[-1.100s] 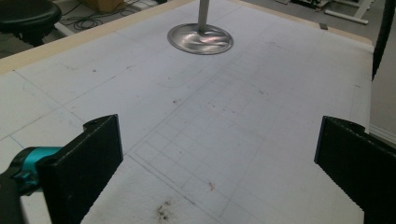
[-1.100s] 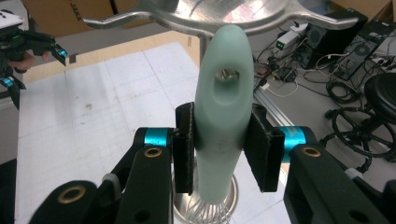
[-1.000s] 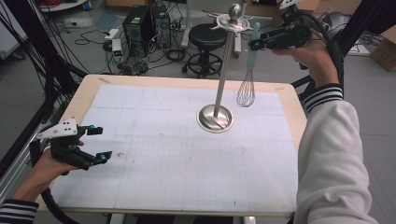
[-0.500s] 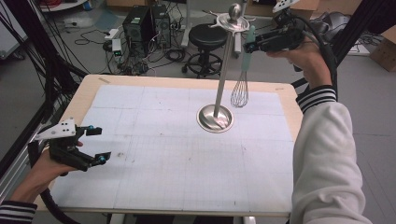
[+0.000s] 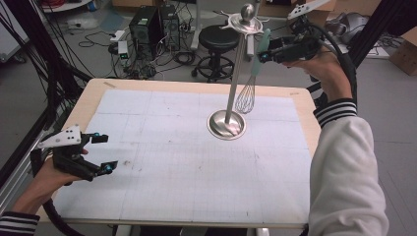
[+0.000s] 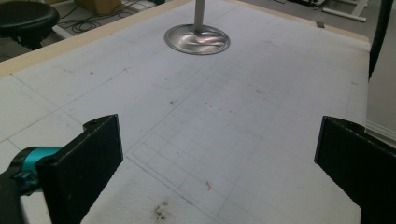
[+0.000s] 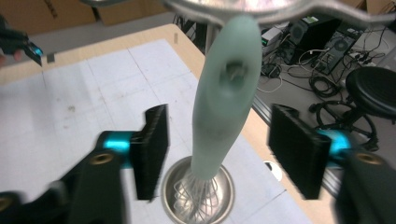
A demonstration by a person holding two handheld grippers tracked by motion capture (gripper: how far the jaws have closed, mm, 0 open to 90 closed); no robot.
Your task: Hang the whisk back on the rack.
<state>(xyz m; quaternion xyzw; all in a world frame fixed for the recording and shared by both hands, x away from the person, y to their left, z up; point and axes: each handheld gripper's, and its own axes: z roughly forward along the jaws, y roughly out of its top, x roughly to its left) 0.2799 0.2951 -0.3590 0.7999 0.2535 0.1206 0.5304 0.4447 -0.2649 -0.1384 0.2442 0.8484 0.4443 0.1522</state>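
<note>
A whisk (image 5: pixel 244 100) with a pale green handle hangs by its handle end from a top arm of the steel utensil stand (image 5: pixel 235 73); its wire head is down beside the pole. My right gripper (image 5: pixel 263 53) is up at the handle, open. In the right gripper view the whisk (image 7: pixel 224 107) stands between the spread jaws of the right gripper (image 7: pixel 223 149) with gaps on both sides. My left gripper (image 5: pixel 105 153) rests open low at the table's left edge, holding nothing. In the left gripper view the left gripper (image 6: pixel 219 158) looks across the mat to the stand's base (image 6: pixel 197 39).
A white gridded mat (image 5: pixel 187 162) covers the wooden table (image 5: pixel 93 93). The stand's round base (image 5: pixel 226 124) sits right of centre at the back. A black stool (image 5: pixel 219 37), computers and cables lie on the floor beyond the far edge.
My right gripper carried the whisk leftward to the stand's top. The whisk's wire head now hangs closer to the pole. The left gripper has stayed put.
</note>
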